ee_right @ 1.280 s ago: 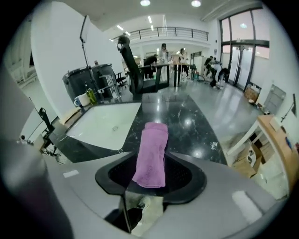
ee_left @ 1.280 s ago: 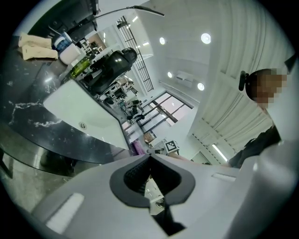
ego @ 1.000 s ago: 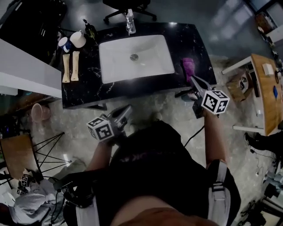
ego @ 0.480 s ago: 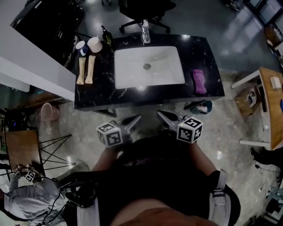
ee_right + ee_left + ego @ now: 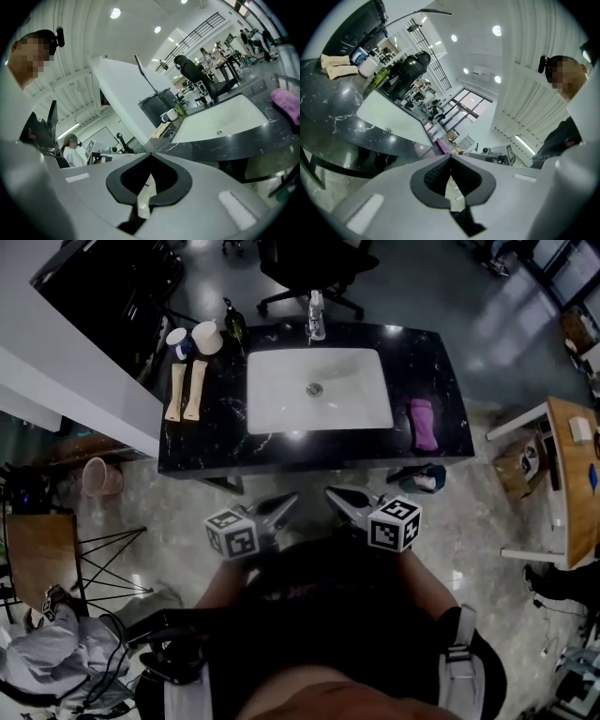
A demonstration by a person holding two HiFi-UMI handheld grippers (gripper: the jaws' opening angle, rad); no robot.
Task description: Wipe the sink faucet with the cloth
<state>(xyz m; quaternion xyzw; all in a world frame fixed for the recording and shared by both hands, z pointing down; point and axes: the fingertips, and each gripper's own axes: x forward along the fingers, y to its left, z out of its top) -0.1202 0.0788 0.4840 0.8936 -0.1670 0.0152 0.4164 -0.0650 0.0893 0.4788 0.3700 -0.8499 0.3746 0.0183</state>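
The counter [image 5: 216, 442] fills the upper middle of the head view, with the sink [image 5: 281, 399] set in its centre. The faucet [image 5: 316, 322] stands at the sink's top edge. The cloth [image 5: 424, 424] lies on the counter, right of the sink. The cups [image 5: 206, 337] sit at the counter's upper left corner, the bottle [image 5: 234, 322] just right of them. The chair [image 5: 314, 268] stands above the counter. Below it, mid-frame, the left gripper [image 5: 281, 505] and right gripper [image 5: 337, 498] sit side by side.

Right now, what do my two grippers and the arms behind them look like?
Both the left gripper and right gripper have pale grey, pointed tongs with dark textured pads, each carrying a white cube printed with black square markers. The person wears a dark top with pale webbing straps.
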